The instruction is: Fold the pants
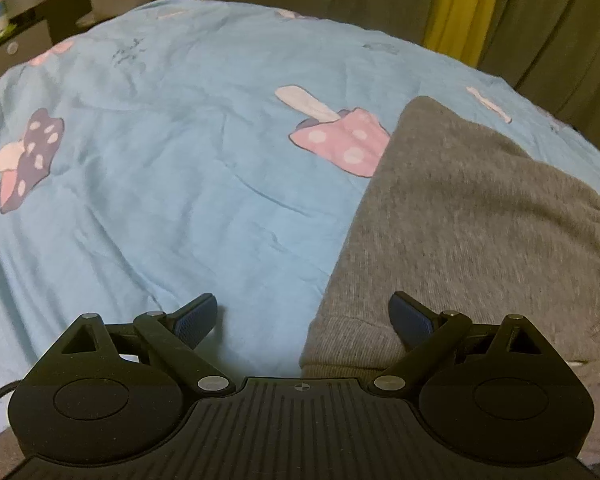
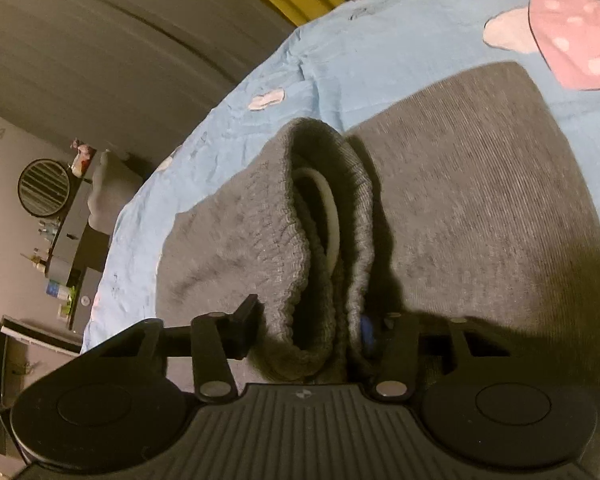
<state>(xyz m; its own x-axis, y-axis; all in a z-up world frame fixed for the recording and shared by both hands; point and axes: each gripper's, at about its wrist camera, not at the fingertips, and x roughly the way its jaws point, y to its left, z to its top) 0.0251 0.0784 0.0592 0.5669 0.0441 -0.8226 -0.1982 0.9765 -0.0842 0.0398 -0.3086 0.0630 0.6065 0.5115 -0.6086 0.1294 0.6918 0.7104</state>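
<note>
1. On the blue sheet point(image 1: 172, 184) with its mushroom print, the grey pants point(image 1: 468, 216) lie folded at the right of the left wrist view, one long edge running down toward the camera.
2. The left gripper point(image 1: 303, 322) hovers low over the sheet with its jaws wide apart and nothing between them.
3. Its left finger point(image 1: 198, 320) is over bare sheet; its right one is over the ribbed cuff point(image 1: 340, 344) at the near end of the pants. Whether either touches the cloth I cannot tell.
4. A pink mushroom point(image 1: 340, 140) on the sheet sits just beside the far left edge of the pants, partly covered by them.
5. In the right wrist view, the right gripper point(image 2: 308, 328) is clamped on the waistband point(image 2: 300, 216), a thick bunched roll of grey knit standing up between the jaws.
6. A white drawstring point(image 2: 328, 208) curls inside the fold of that roll.
7. The rest of the pants point(image 2: 480, 208) spreads flat on the sheet point(image 2: 400, 32) to the right of the raised roll.
8. Beyond the bed, grey and yellow curtains point(image 1: 456, 4) hang at the far side.
9. A dresser point(image 2: 72, 240) with small bottles and a round mirror point(image 2: 44, 188) stands off the bed's other side.
</note>
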